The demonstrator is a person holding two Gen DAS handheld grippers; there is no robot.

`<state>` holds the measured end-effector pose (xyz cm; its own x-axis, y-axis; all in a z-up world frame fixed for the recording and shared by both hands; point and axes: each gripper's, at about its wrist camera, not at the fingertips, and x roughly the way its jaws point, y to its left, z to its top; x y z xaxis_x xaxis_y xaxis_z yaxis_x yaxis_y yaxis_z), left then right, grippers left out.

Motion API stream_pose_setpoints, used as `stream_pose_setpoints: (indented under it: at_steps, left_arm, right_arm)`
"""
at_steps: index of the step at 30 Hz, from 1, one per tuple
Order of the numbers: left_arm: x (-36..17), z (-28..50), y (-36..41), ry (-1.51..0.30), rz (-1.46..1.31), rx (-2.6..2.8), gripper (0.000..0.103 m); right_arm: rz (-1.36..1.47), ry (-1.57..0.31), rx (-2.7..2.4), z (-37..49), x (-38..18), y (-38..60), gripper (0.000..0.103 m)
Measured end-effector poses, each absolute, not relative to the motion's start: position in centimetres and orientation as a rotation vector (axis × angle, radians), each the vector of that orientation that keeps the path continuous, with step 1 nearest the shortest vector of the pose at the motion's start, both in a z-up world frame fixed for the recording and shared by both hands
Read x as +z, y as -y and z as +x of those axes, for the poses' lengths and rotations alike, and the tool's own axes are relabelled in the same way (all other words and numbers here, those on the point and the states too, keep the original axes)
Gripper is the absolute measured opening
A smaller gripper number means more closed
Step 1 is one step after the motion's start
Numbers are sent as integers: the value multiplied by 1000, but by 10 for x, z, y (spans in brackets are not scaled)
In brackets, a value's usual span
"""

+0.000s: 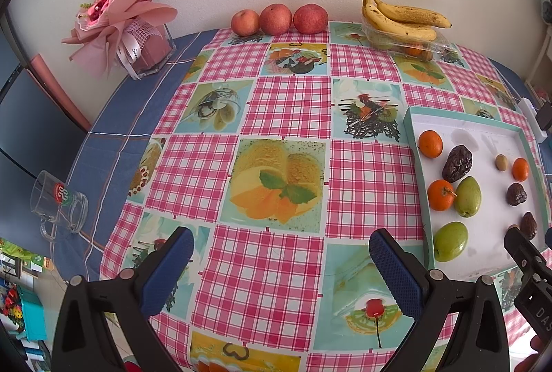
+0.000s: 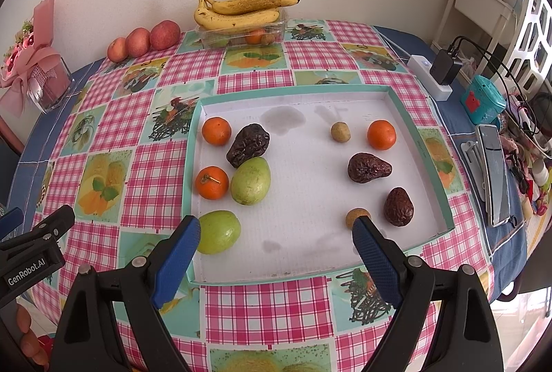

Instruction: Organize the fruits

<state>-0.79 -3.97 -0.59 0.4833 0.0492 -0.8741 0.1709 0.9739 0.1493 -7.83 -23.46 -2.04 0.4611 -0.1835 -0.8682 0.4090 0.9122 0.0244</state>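
Note:
A shallow white tray with a teal rim lies on the checked tablecloth. In it lie three oranges, two green fruits, three wrinkled dark fruits and two small tan fruits. My right gripper hangs open over the tray's near edge, holding nothing. My left gripper is open over the cloth, left of the tray, also holding nothing.
Three apples sit by the wall. Bananas rest on a clear plastic box. A bouquet in a glass vase and a glass mug stand left. A power strip, teal box and phone crowd the right.

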Motion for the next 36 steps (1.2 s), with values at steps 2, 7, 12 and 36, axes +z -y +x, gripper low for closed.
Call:
stream_pose_setpoints:
  at_steps: [2, 7, 12, 36]
  left_arm:
    - [-6, -8, 40, -1066, 228, -75, 103]
    - [-6, -8, 40, -1067, 228, -76, 103]
    - [-6, -8, 40, -1067, 228, -76, 103]
    - [-3, -8, 38, -1059, 213, -52, 103]
  right_arm:
    - [241, -1032, -367, -78, -21, 234, 90]
    - [240, -1032, -366, -78, -21, 234, 90]
    - [239, -1033, -366, -78, -21, 234, 90]
    - [238, -1034, -366, -78, -22, 233, 90]
